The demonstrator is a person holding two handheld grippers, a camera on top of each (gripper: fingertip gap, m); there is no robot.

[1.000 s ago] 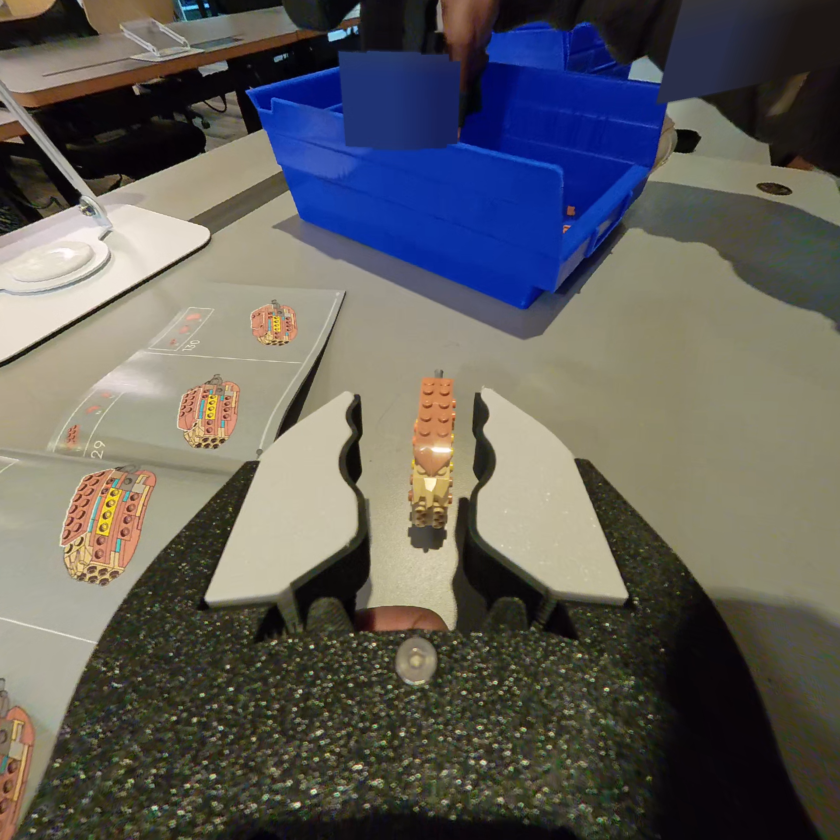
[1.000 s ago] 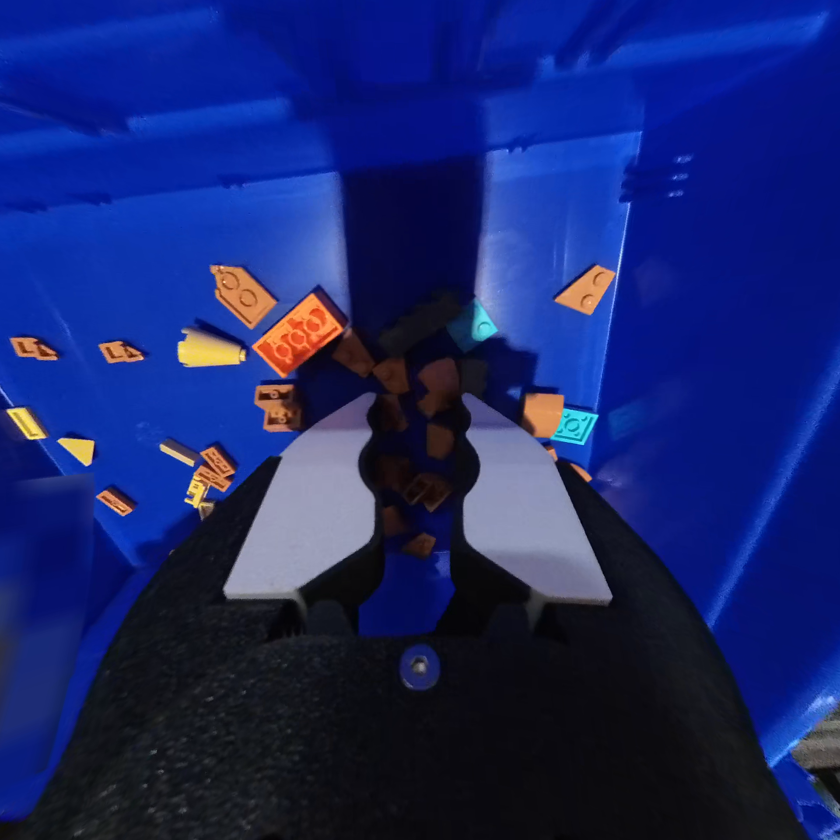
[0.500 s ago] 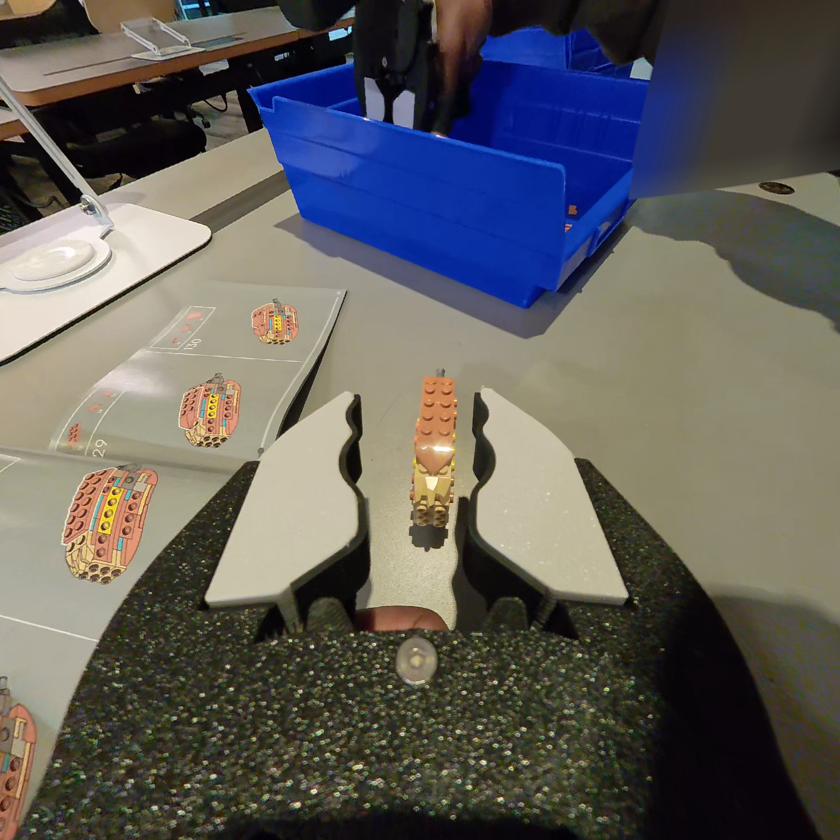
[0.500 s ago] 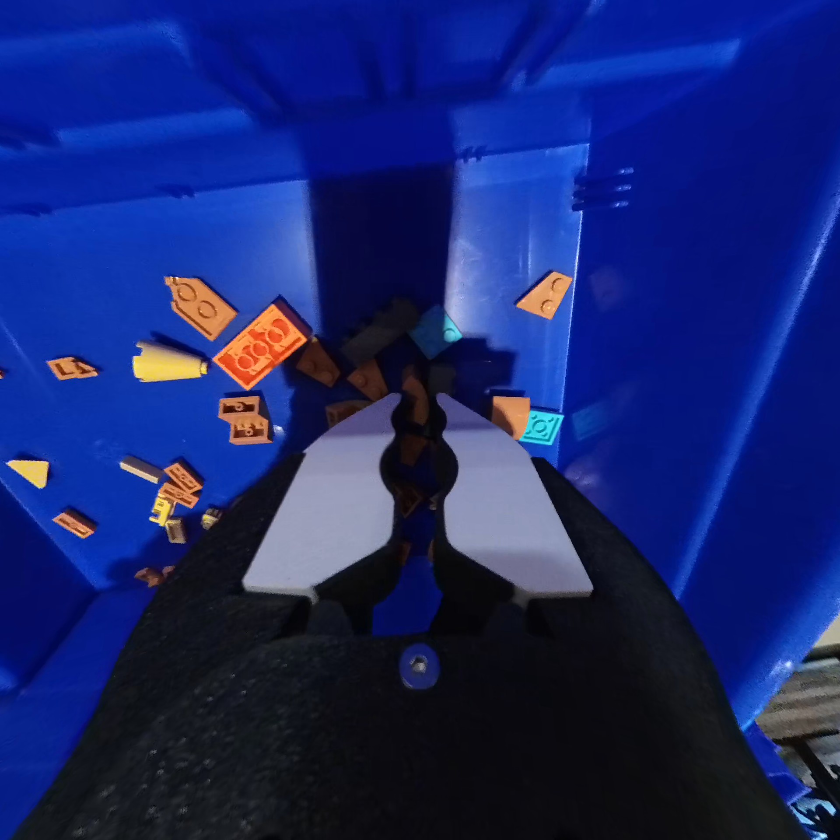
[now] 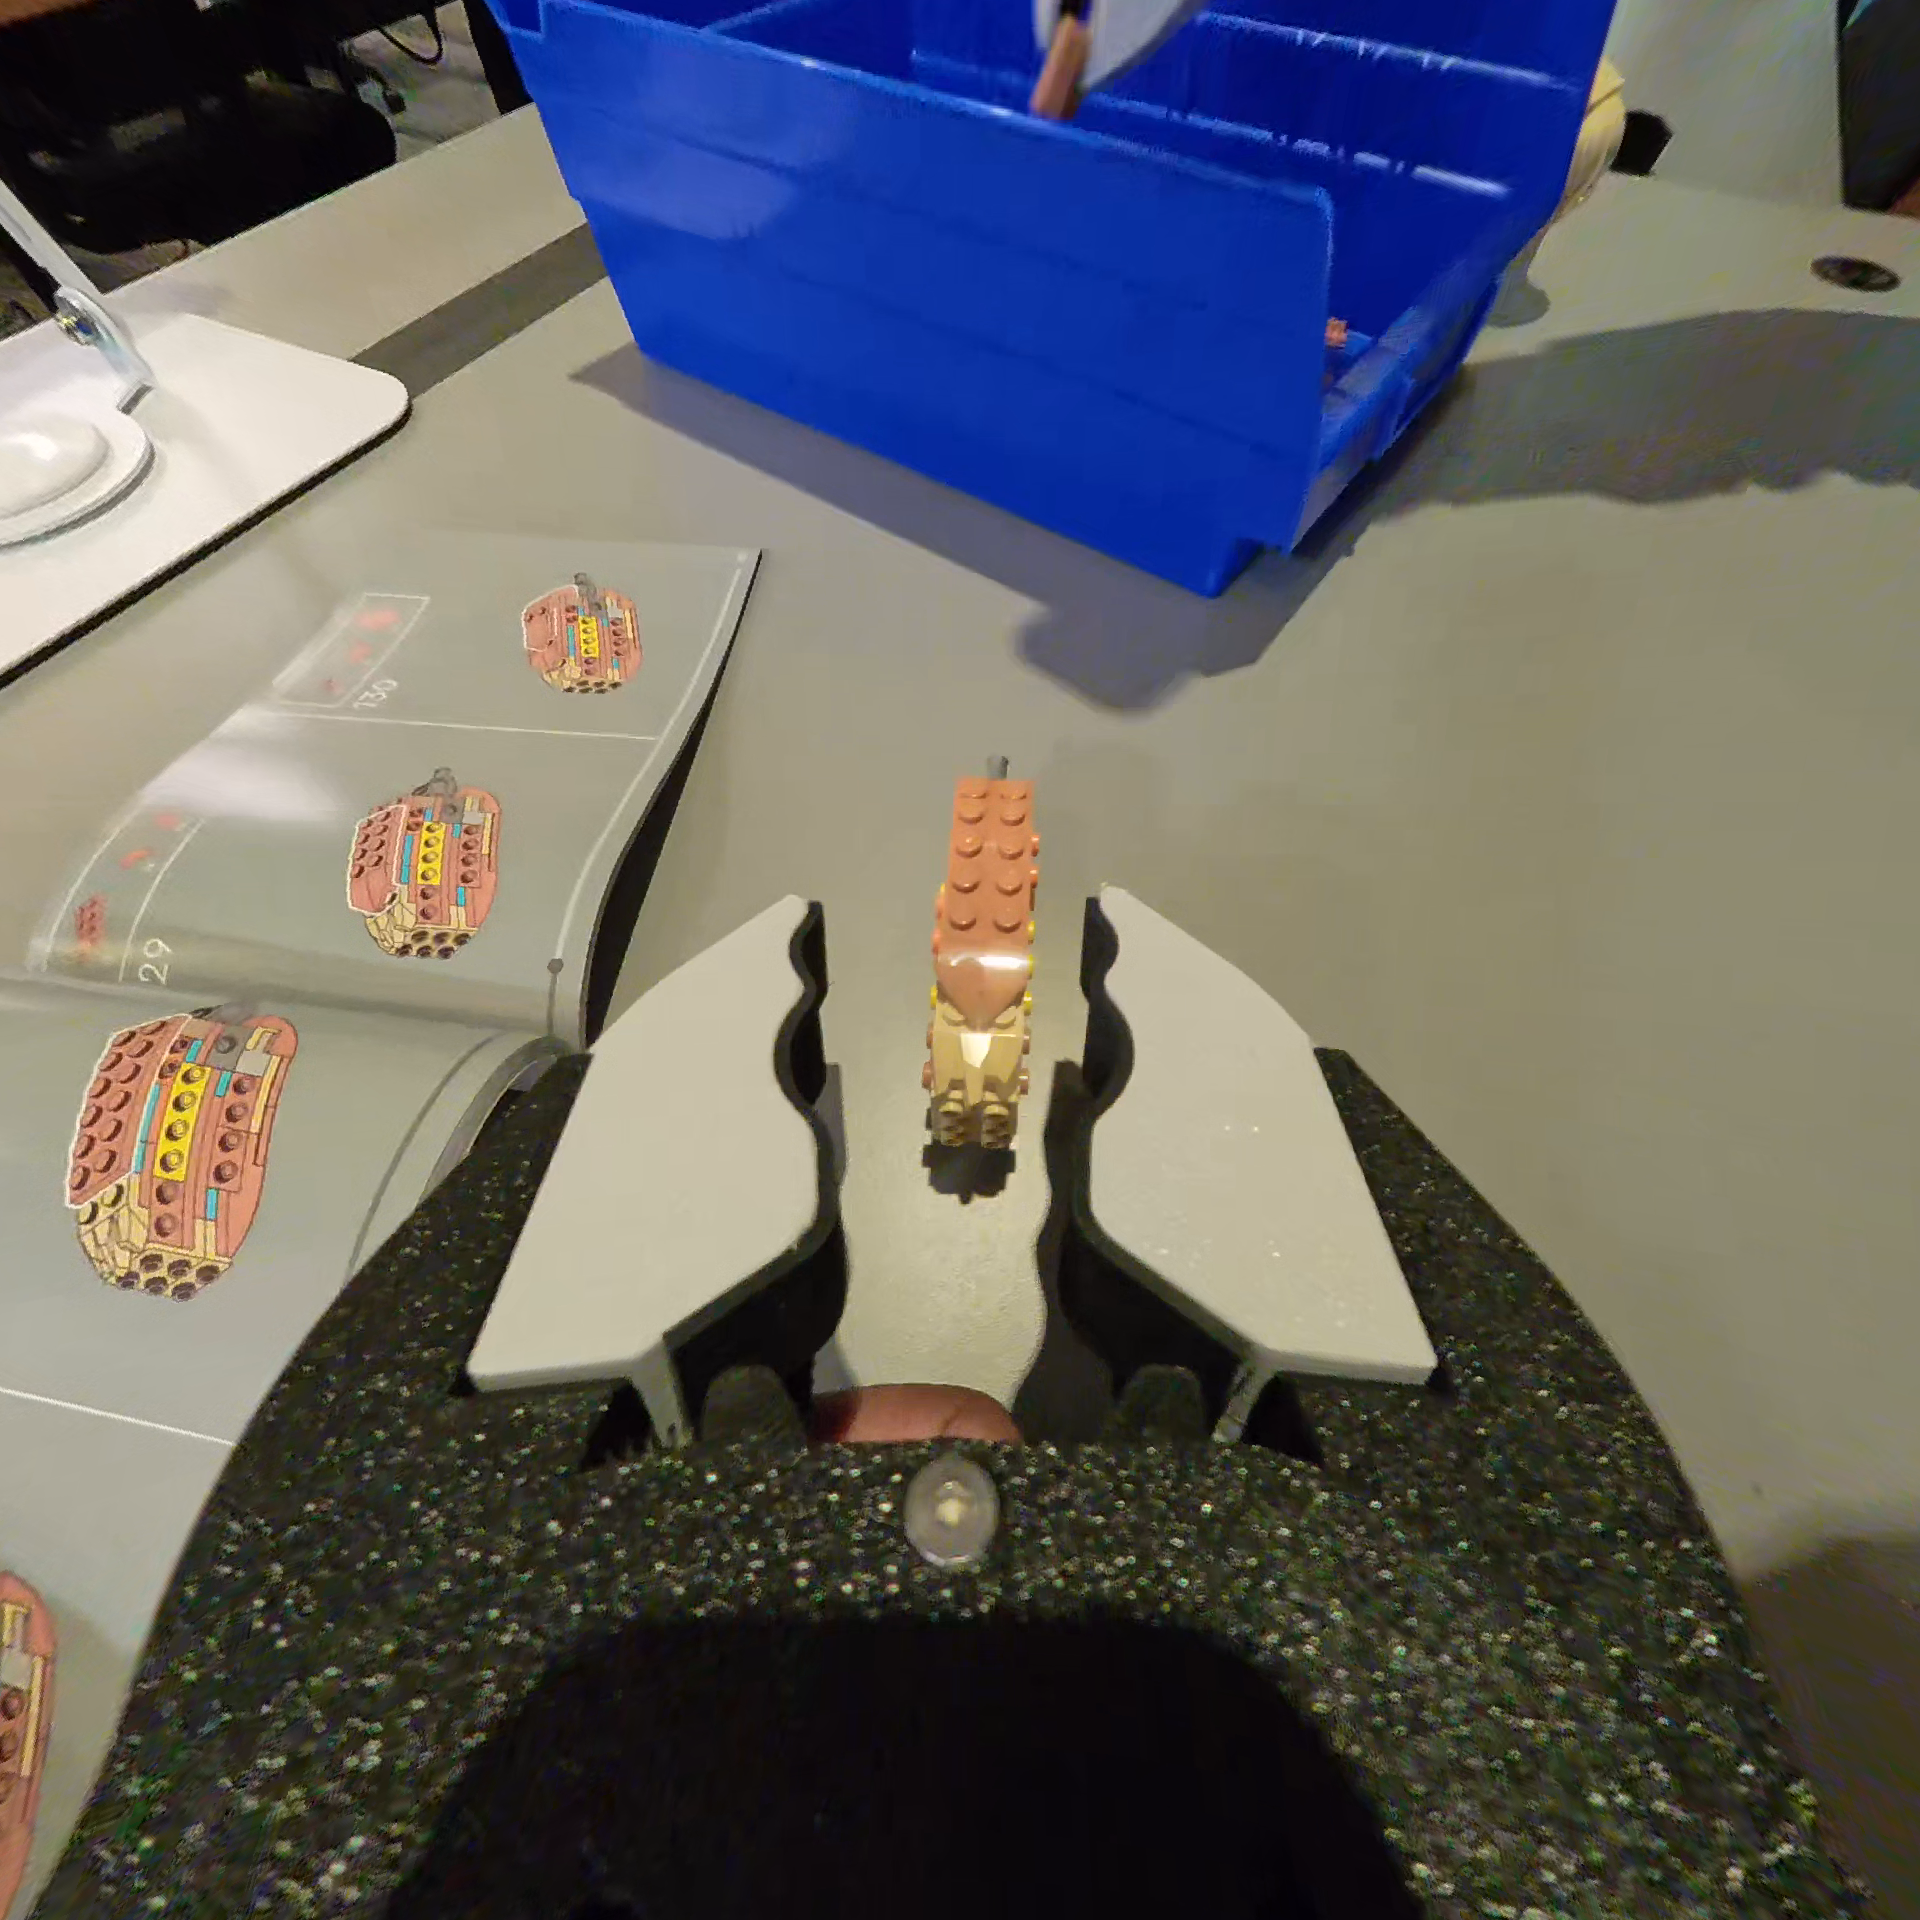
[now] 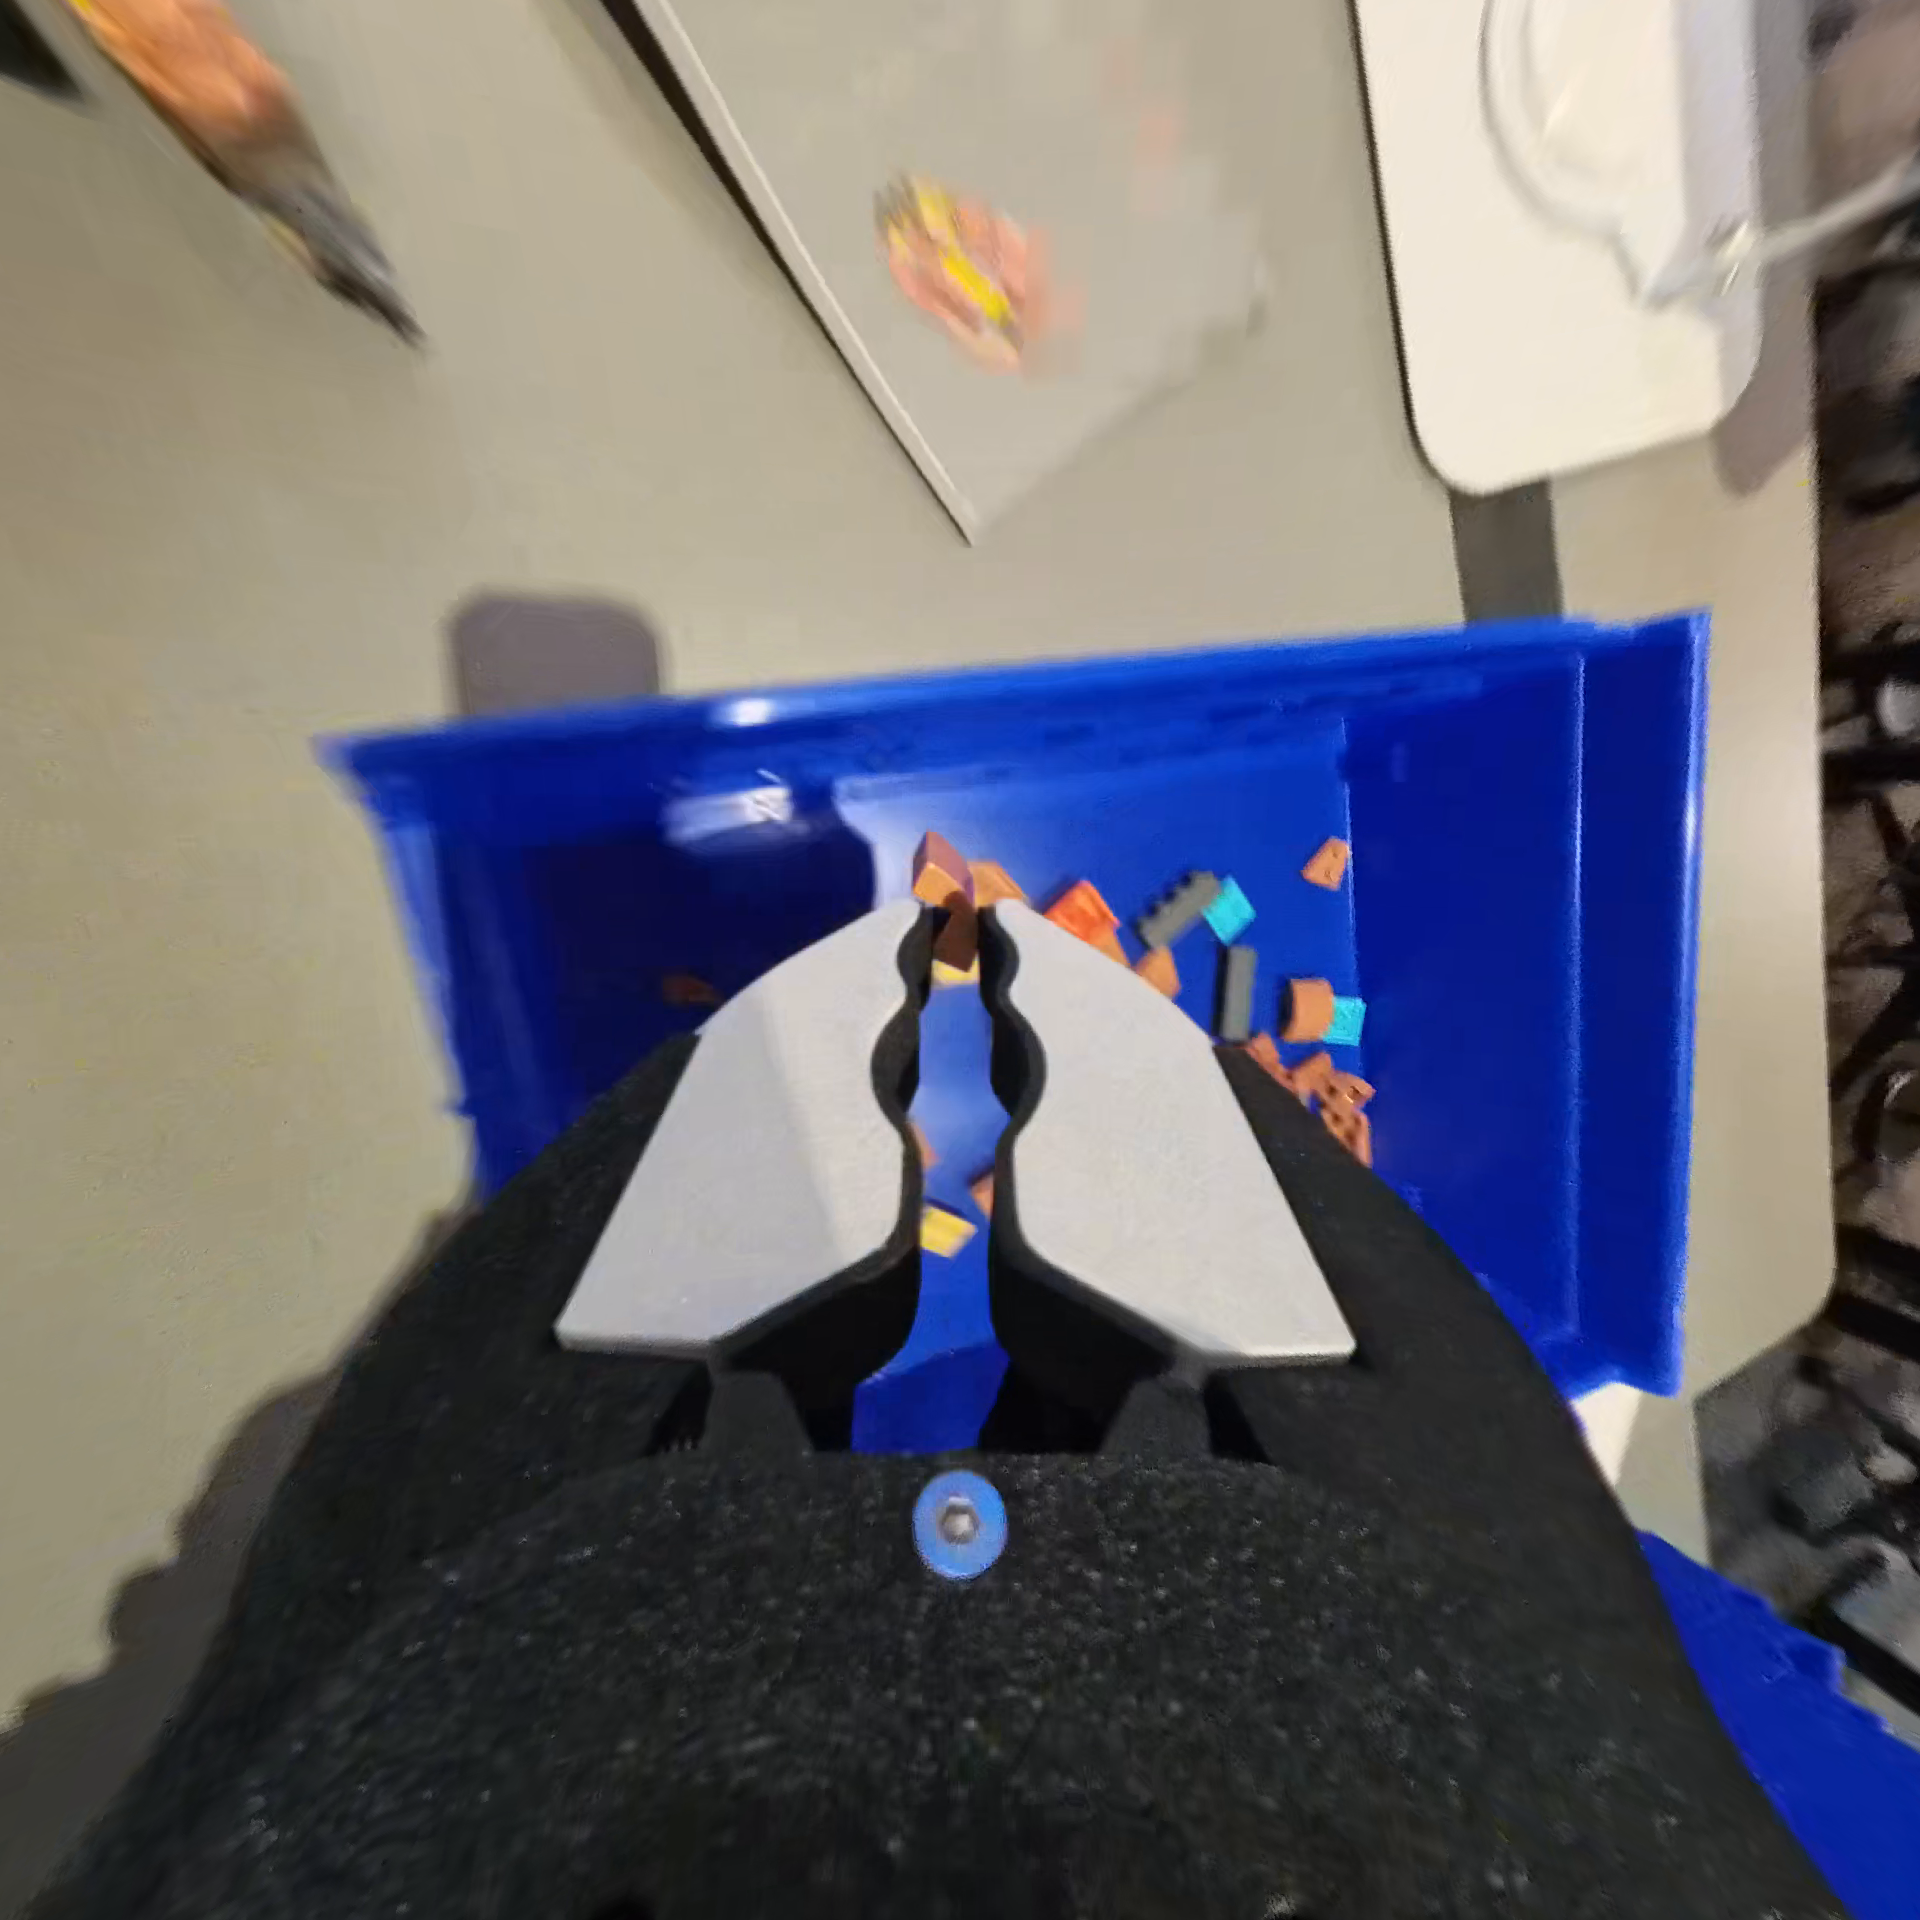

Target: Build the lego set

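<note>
A narrow brown and tan lego build (image 5: 982,966) stands on the grey table between the fingers of my left gripper (image 5: 951,914), which is open and does not touch it. My right gripper (image 6: 954,914) is shut on a small brown lego piece (image 6: 948,896) and holds it above the blue bin (image 6: 1455,935). It also shows in the left wrist view (image 5: 1081,52) at the top, over the bin (image 5: 935,270). Several loose orange, teal, grey and yellow pieces (image 6: 1226,977) lie on the bin floor.
An open instruction booklet (image 5: 343,862) lies left of the build, also blurred in the right wrist view (image 6: 966,260). A white lamp base (image 5: 156,457) sits at the far left. The blue bin stands behind the build. The gap from one gripper's tips to the other's is roughly 20 centimeters.
My right gripper closed on a brown piece among the pile and lifted up out of the bin. My left gripper and the build have not moved.
</note>
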